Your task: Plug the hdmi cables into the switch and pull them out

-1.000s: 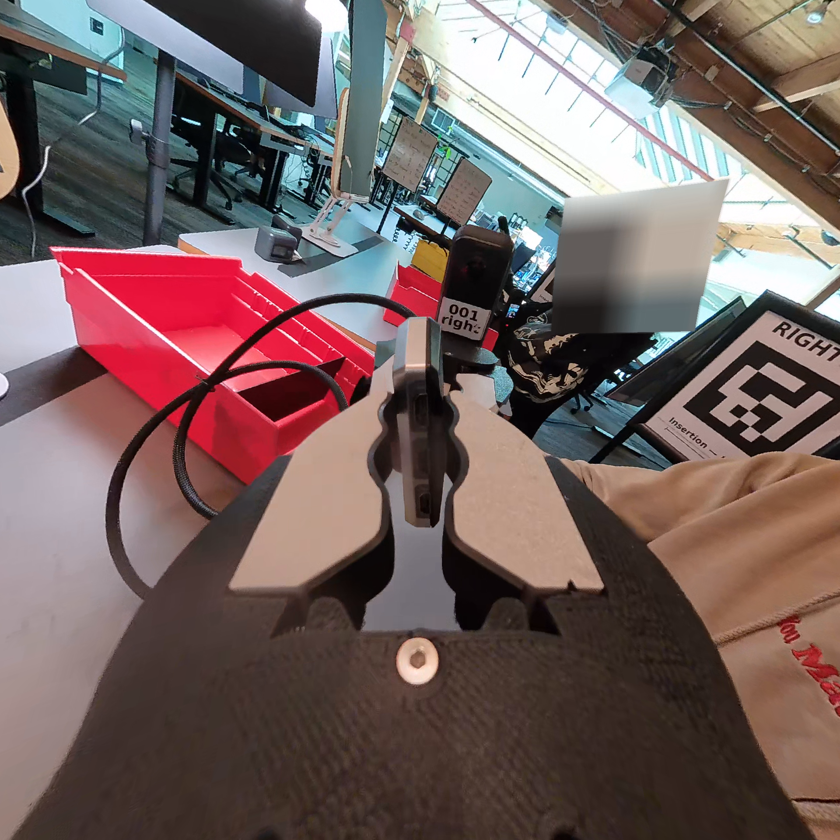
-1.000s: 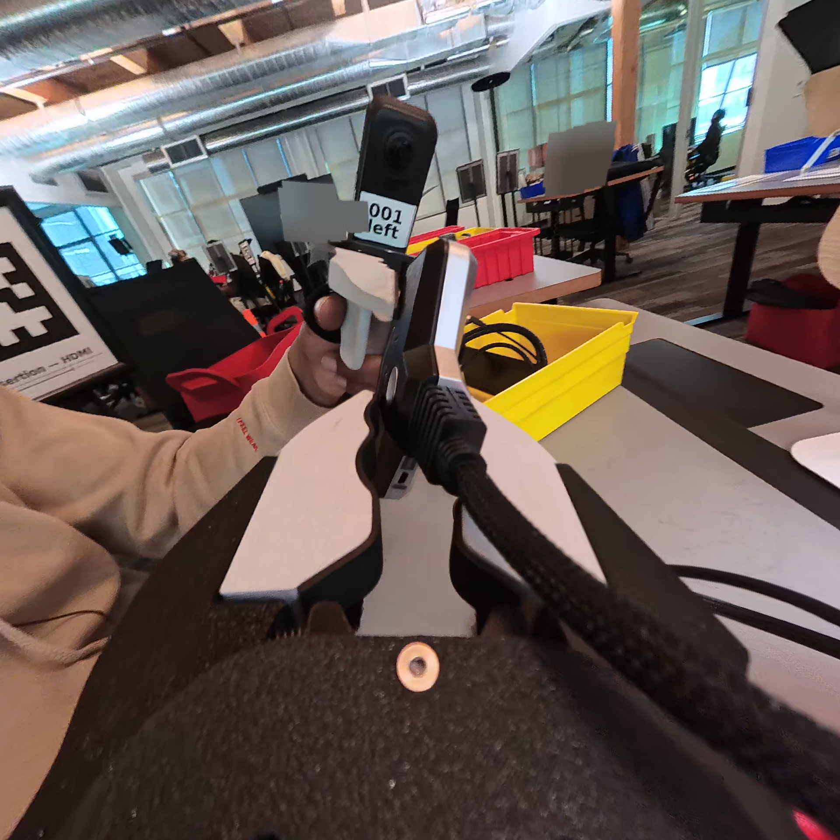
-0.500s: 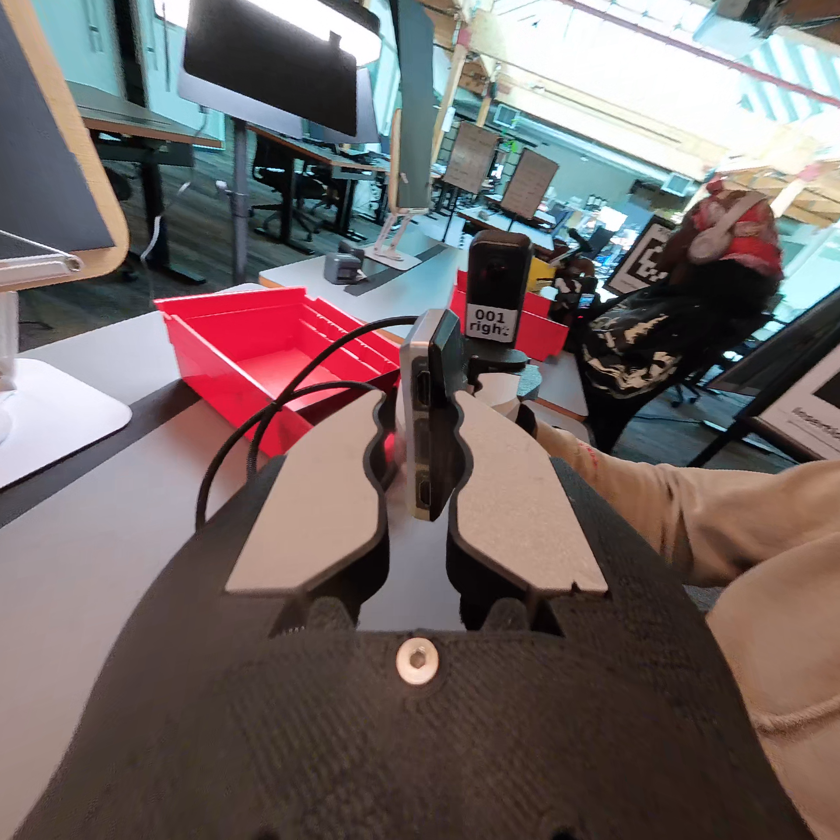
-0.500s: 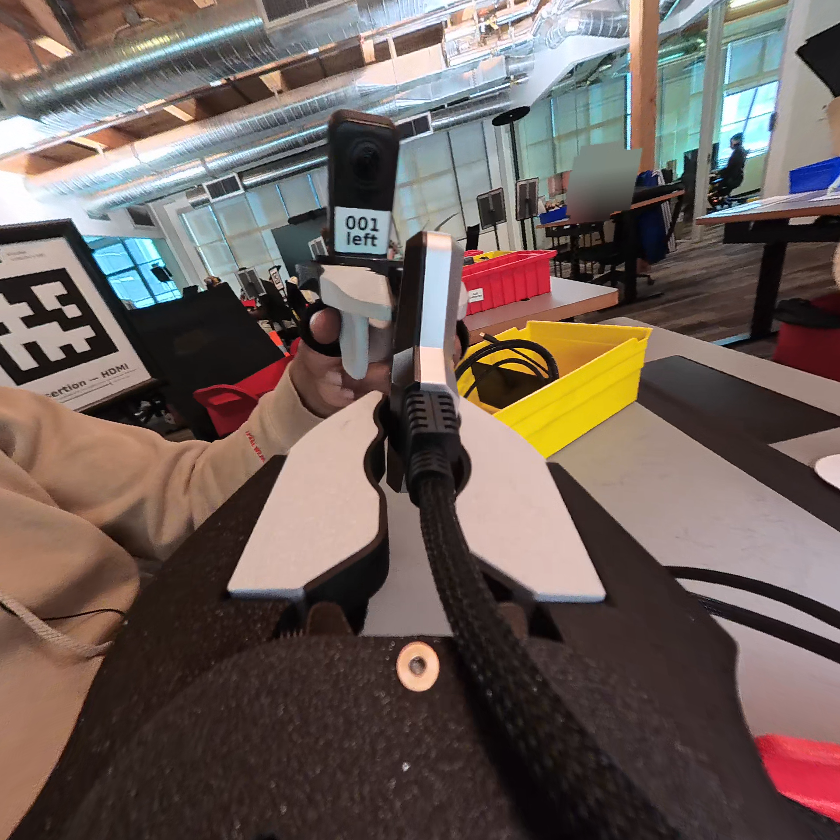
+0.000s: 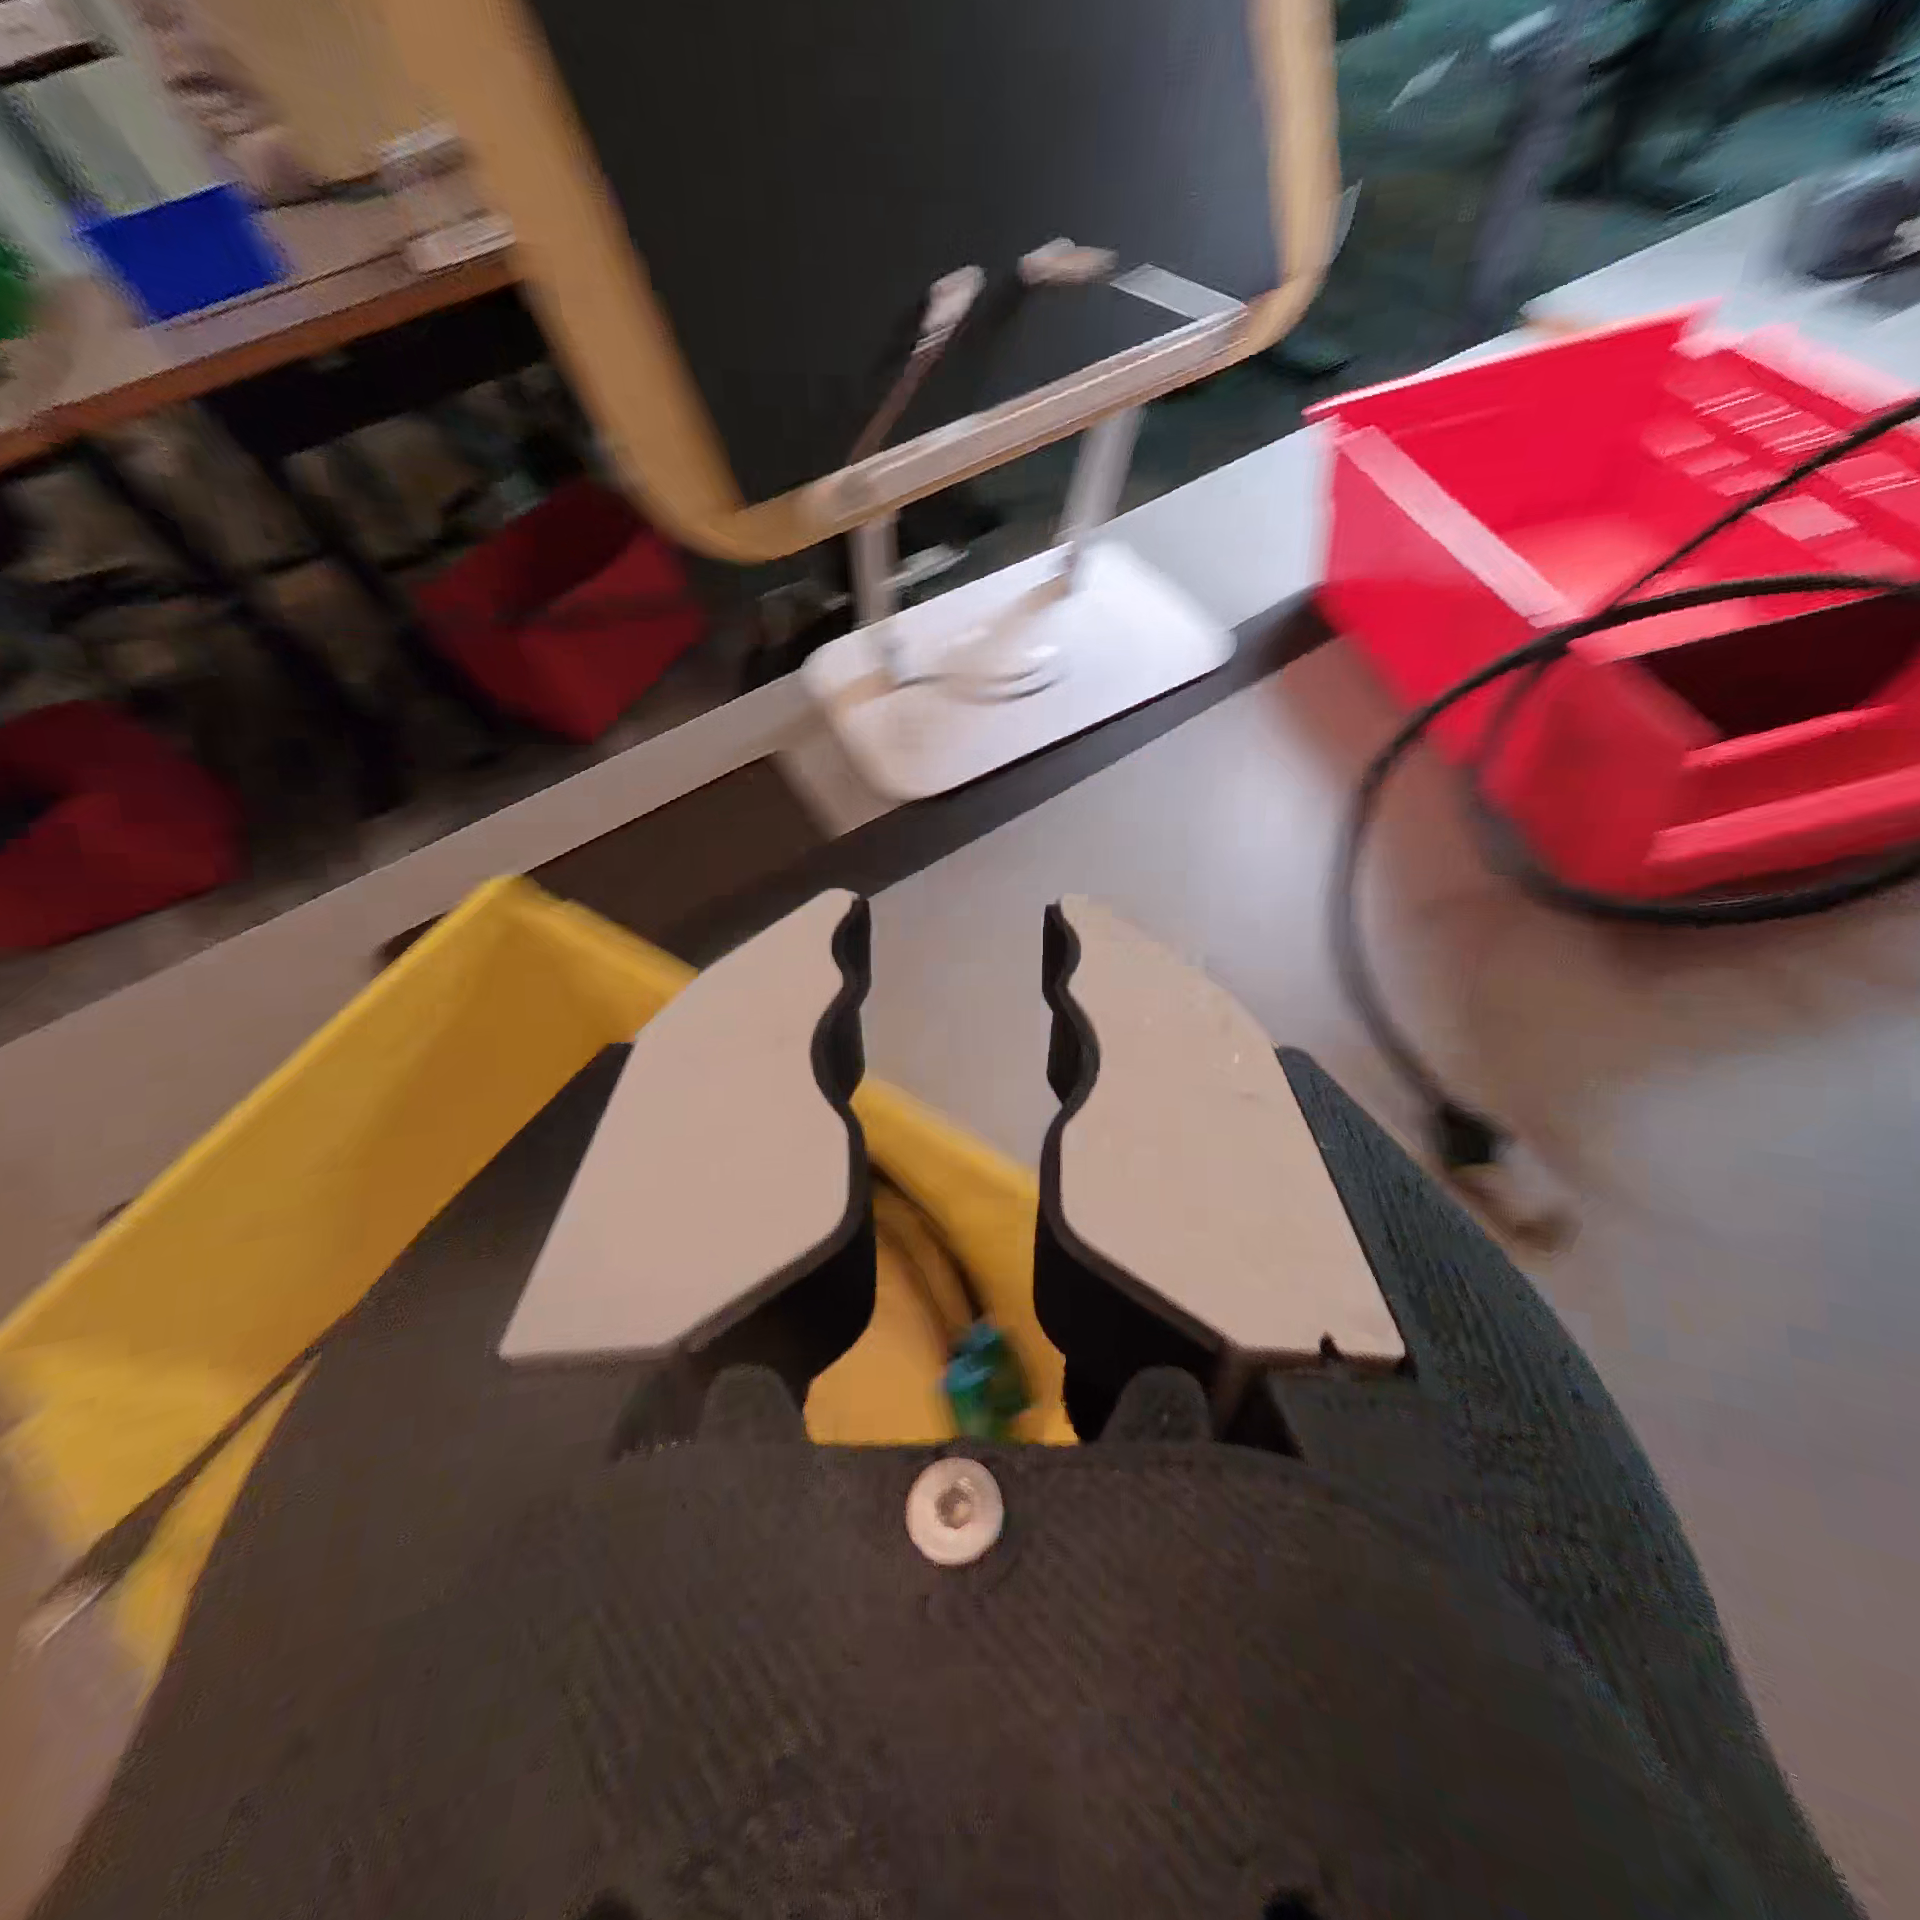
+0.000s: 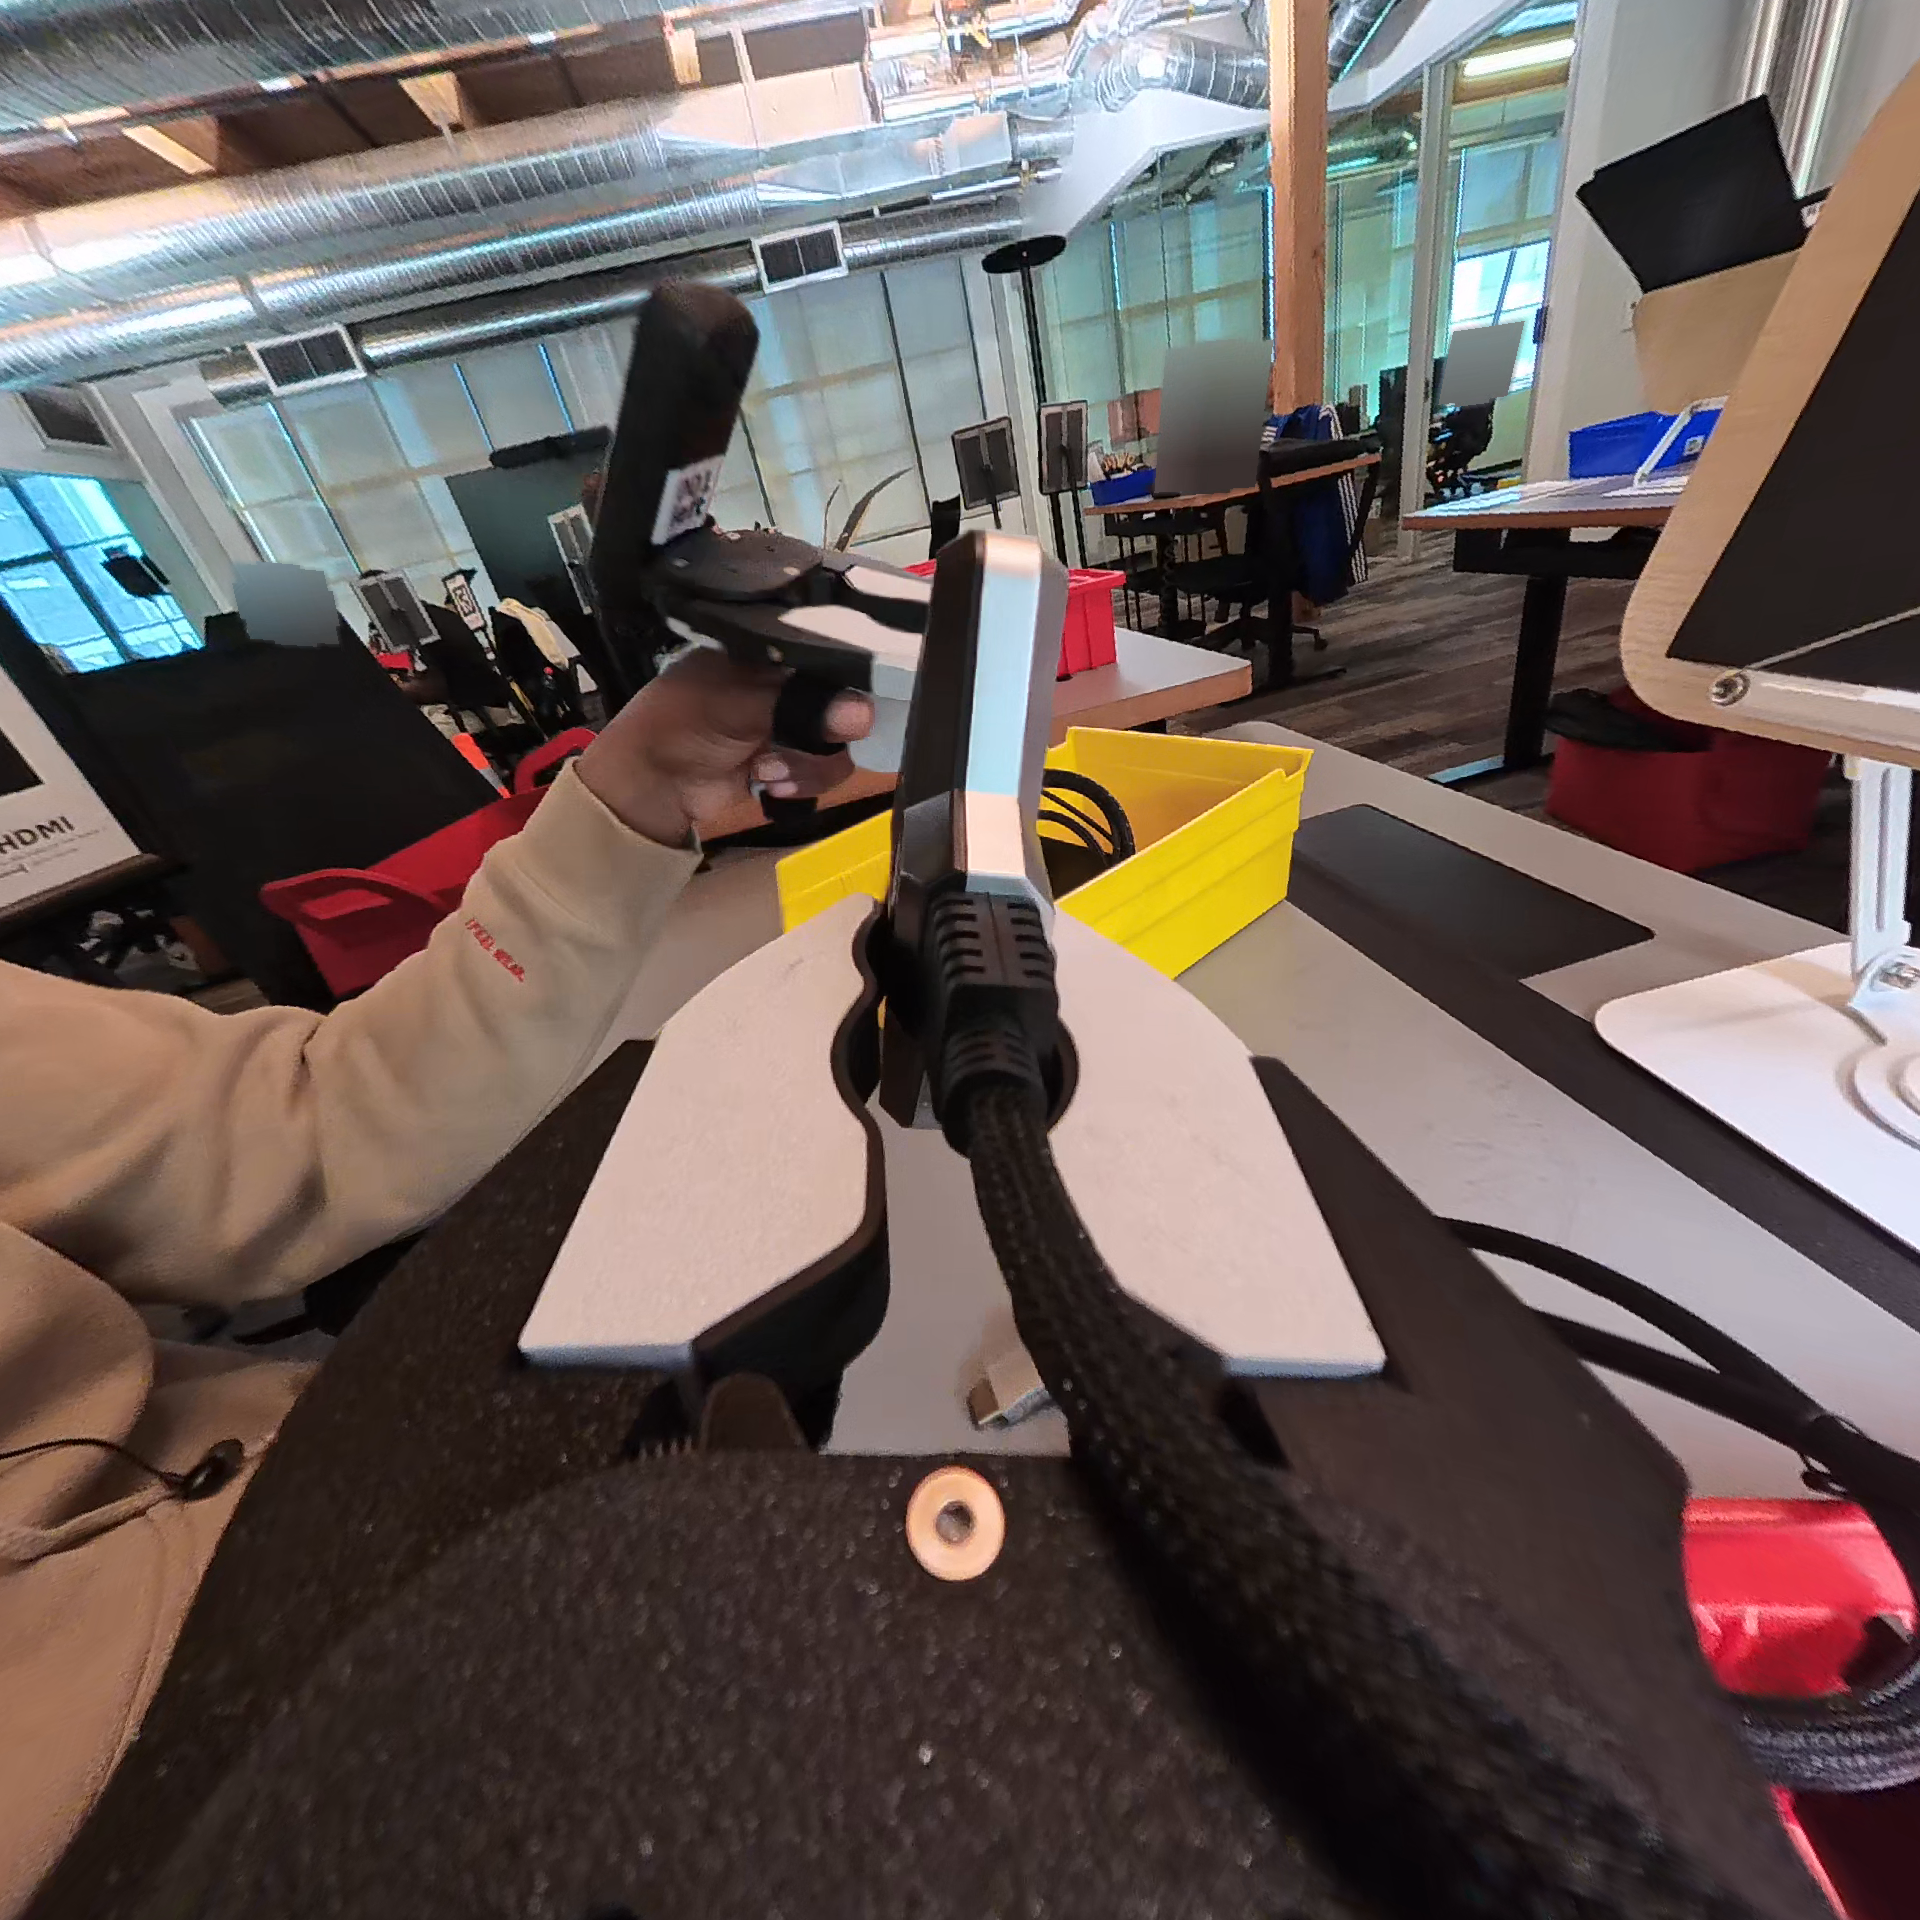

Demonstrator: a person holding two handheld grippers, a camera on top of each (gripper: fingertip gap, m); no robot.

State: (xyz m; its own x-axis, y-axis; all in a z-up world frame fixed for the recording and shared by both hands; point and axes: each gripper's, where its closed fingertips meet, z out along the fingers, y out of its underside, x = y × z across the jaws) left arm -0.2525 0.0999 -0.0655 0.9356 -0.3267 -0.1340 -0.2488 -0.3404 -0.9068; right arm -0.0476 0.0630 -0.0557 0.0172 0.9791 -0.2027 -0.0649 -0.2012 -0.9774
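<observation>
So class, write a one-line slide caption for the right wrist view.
Right gripper clamps the HDMI plug seated in the upright grey switch, above a yellow bin; left gripper sits beside the switch.

This is an open-plan office that also serves as a work lab. Above the grey work table (image 6: pixel 1382 1101) run bare metal air ducts (image 6: pixel 436 260) and wooden ceiling beams (image 6: pixel 1299 197). Behind the table stand rows of desks (image 6: pixel 1247 499) with office chairs (image 6: pixel 1288 540) in front of tall windows (image 6: pixel 894 395). On the table sit a yellow parts bin (image 6: pixel 1195 842) and a red parts bin (image 5: pixel 1621 582), and beside it a board on a white stand (image 5: pixel 997 665).
</observation>
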